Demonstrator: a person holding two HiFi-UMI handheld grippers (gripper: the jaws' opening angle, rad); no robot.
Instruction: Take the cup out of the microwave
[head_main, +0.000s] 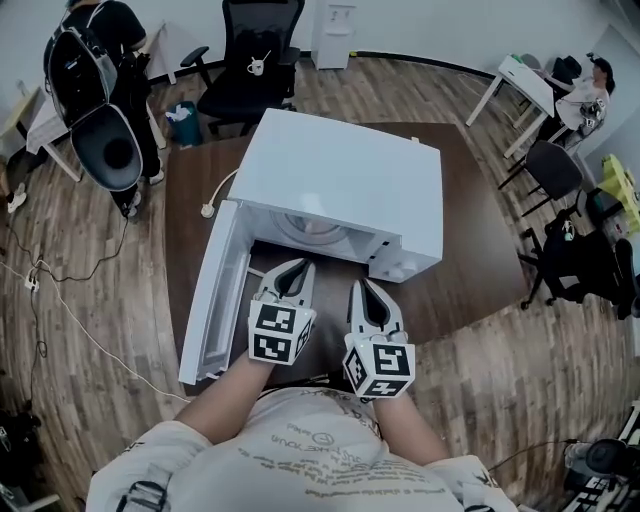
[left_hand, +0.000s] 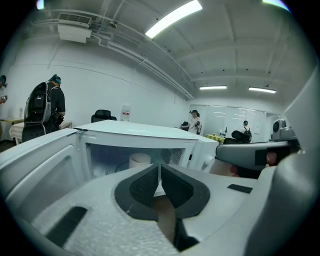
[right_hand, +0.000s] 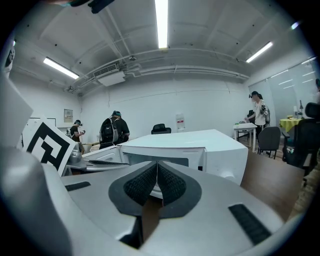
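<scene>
A white microwave (head_main: 340, 180) stands on a brown table (head_main: 470, 250) with its door (head_main: 212, 295) swung open to the left. Inside the cavity sits a white cup (left_hand: 139, 160), seen in the left gripper view just past the jaws. My left gripper (head_main: 292, 268) is held in front of the open cavity, jaws shut and empty. Beside it, my right gripper (head_main: 362, 289) points at the microwave's front (right_hand: 165, 159), also shut with nothing in it. In the head view the cup is hidden under the microwave's top.
The microwave's control panel (head_main: 405, 262) is at the front right. Its white power cord and plug (head_main: 210, 208) lie on the table's left side. Office chairs (head_main: 250, 60), a side table (head_main: 525, 85) and people (head_main: 110, 60) stand farther off around the room.
</scene>
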